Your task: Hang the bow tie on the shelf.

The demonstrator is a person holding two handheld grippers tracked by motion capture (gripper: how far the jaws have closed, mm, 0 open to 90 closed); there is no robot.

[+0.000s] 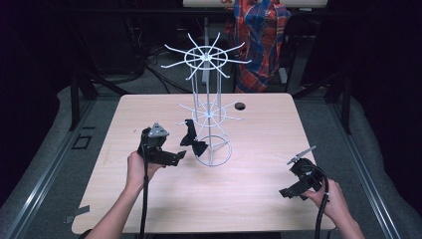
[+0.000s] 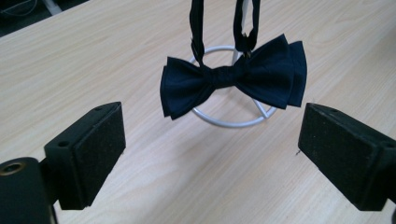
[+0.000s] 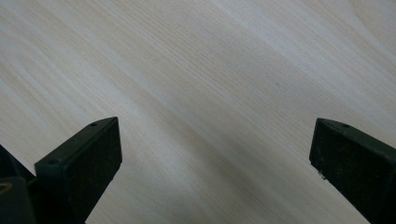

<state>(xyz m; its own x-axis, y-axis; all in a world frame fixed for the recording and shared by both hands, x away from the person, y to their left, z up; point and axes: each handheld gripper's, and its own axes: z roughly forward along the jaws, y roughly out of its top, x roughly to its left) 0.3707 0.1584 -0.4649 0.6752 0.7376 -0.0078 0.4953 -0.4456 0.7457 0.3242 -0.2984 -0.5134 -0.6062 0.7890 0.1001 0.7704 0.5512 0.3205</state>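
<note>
A white wire rack (image 1: pixel 208 99) with two tiers of hooks stands on the middle of the wooden table (image 1: pixel 164 199). From its lower tier a dark navy bow tie (image 1: pixel 193 139) (image 2: pixel 233 79) hangs by its strap, just above the rack's base ring (image 2: pixel 224 122). My left gripper (image 1: pixel 180 156) (image 2: pixel 210 154) is open, a short way in front of the bow tie, not touching it. Near the table's front right, my right gripper (image 1: pixel 287 193) (image 3: pixel 215 172) is open over bare wood with nothing between its jaws.
A small dark hole (image 1: pixel 240 106) sits in the table behind the rack. A plaid shirt (image 1: pixel 259 40) hangs beyond the far edge. Dark frames and cables surround the table.
</note>
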